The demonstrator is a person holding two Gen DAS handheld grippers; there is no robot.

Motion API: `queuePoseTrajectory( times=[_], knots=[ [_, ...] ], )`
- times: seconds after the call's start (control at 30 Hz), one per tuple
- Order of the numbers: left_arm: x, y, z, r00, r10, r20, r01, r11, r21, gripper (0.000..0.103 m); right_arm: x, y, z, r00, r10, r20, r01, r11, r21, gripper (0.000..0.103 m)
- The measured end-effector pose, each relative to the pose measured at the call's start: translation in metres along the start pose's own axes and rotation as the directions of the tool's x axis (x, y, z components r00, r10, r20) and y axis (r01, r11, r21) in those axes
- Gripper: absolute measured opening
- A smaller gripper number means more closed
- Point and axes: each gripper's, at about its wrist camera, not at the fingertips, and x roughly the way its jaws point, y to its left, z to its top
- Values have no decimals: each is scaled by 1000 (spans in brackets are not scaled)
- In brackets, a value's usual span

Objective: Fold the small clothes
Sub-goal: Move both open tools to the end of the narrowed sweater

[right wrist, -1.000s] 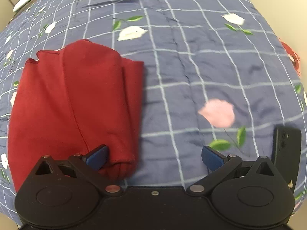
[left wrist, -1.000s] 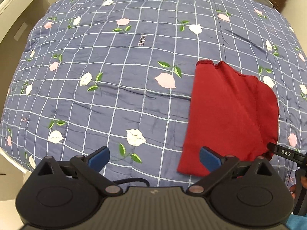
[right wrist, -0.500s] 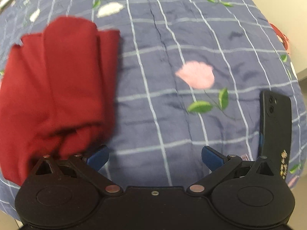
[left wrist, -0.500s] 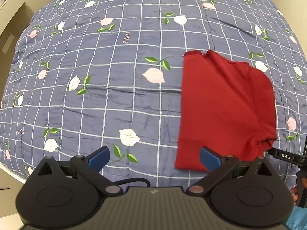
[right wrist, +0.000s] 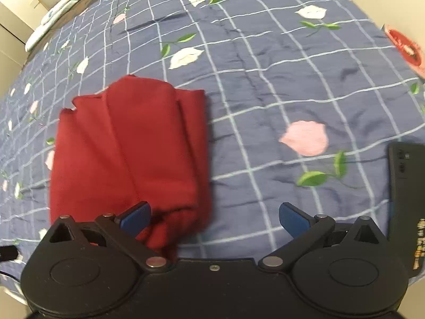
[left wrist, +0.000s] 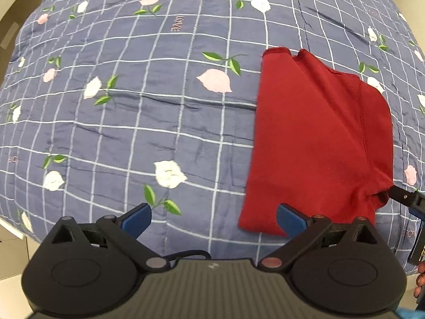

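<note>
A red garment (left wrist: 313, 138) lies folded into a narrow shape on the blue floral bedspread (left wrist: 132, 106), right of centre in the left wrist view. My left gripper (left wrist: 212, 219) is open near the bed's front edge, its right fingertip over the garment's near left corner. In the right wrist view the red garment (right wrist: 127, 148) fills the left centre. My right gripper (right wrist: 214, 218) is open, and the garment's bunched near edge sits inside the gap against its left finger (right wrist: 136, 216). The right gripper's finger (left wrist: 401, 195) touches the garment's near right corner.
A black phone (right wrist: 406, 199) lies on the bedspread (right wrist: 265, 79) beside my right gripper's right finger. A red and white object (right wrist: 406, 47) sits off the bed's right side. Folded light cloth (right wrist: 61, 8) lies beyond the far left corner. A hand (left wrist: 421, 279) shows at the lower right.
The right gripper has shifted left and back toward the garment's near right edge, which is now bunched and slightly raised. The left gripper has moved in closer to the garment.
</note>
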Motion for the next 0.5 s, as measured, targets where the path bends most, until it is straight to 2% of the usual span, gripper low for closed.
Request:
queuePoseTrajectory(
  times=[0.3,0.5],
  knots=[
    [36,-17,32,1000,-12,-28,12,1000,10,102,30,22,31,998,38,-56,-35,998,51,102],
    [56,-24,54,999,-18,-49,19,1000,14,102,50,29,49,996,16,-90,-9,997,70,102]
  ],
)
